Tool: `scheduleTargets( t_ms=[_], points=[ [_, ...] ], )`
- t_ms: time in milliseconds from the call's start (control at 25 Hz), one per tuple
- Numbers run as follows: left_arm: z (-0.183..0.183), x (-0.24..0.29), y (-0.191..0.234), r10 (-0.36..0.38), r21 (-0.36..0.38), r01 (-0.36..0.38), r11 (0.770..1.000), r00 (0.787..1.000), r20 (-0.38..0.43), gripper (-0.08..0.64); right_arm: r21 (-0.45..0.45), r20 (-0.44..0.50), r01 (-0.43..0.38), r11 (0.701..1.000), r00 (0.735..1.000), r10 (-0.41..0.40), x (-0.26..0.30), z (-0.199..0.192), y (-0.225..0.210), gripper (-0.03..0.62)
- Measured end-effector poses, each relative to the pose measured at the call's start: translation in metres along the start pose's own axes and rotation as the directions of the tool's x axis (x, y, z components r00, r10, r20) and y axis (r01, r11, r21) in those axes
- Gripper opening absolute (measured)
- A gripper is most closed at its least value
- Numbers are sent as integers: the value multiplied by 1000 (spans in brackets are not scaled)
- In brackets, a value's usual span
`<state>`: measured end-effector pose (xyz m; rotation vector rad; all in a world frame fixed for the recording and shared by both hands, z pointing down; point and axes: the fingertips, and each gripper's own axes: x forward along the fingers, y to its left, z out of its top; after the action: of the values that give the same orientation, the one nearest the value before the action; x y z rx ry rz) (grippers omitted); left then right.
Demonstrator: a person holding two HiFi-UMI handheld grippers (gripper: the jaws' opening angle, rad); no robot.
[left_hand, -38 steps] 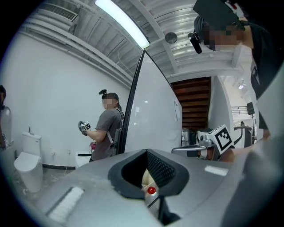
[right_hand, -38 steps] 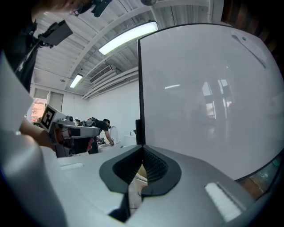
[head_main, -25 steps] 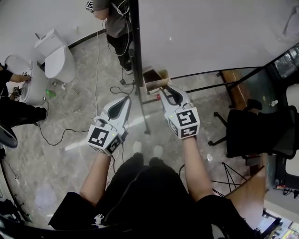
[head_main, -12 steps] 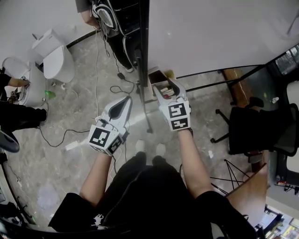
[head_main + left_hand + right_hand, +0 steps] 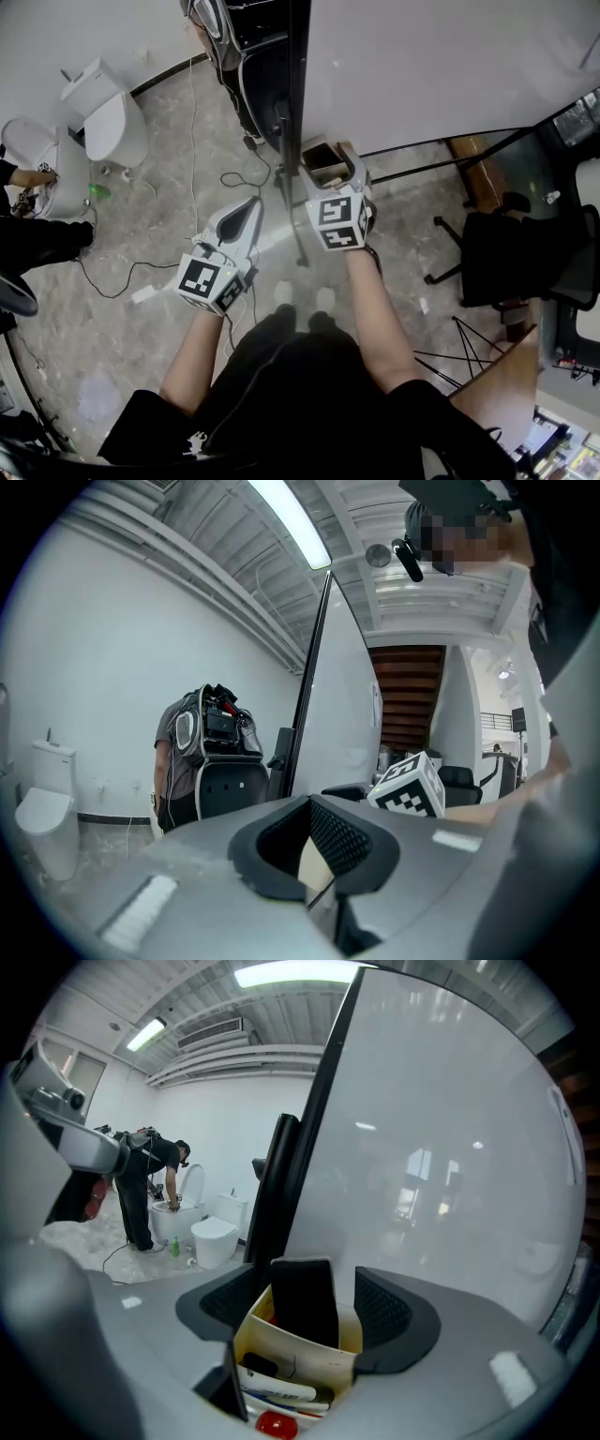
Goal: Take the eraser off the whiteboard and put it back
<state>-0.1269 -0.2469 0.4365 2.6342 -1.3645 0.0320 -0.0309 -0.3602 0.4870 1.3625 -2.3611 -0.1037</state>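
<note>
A black eraser (image 5: 302, 1299) stands upright in a cream box (image 5: 298, 1361) of markers fixed at the foot of the whiteboard (image 5: 450, 1147). My right gripper (image 5: 309, 1307) straddles the box. Its jaws have just been opening, and they now stand wide to either side of the eraser without touching it. In the head view the right gripper (image 5: 330, 157) reaches over that box (image 5: 322, 161) beside the board's black post (image 5: 298, 84). My left gripper (image 5: 246, 211) hangs lower and to the left over the floor, shut on nothing.
White toilets (image 5: 108, 112) stand at the far left, where a person (image 5: 28, 234) bends over one. Another person with a backpack (image 5: 234, 37) stands behind the board post. Cables trail over the marble floor (image 5: 159, 244). A black chair (image 5: 516, 262) and a wooden tabletop (image 5: 497, 384) are at the right.
My right gripper has moved forward and to the left over the marker box, rolled a little, and spread its jaws wide. The left gripper has drifted only slightly.
</note>
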Motion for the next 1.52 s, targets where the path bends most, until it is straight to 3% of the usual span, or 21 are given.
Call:
scheduleTargets(
  t_ms=[560, 1000, 1520],
  points=[
    [-1, -3, 15, -15, -13, 15, 1000, 1000, 5, 8, -71, -99, 120, 990, 987, -126, 23, -5, -2, 336],
    [1, -4, 20, -15, -27, 15, 1000, 1000, 6, 8, -26, -120, 125, 992, 985, -127, 30, -9, -3, 336],
    [1, -6, 24, 4, -24, -4, 1000, 1000, 4, 8, -2, -117, 70, 998, 991, -70, 33, -10, 0, 296]
  ],
)
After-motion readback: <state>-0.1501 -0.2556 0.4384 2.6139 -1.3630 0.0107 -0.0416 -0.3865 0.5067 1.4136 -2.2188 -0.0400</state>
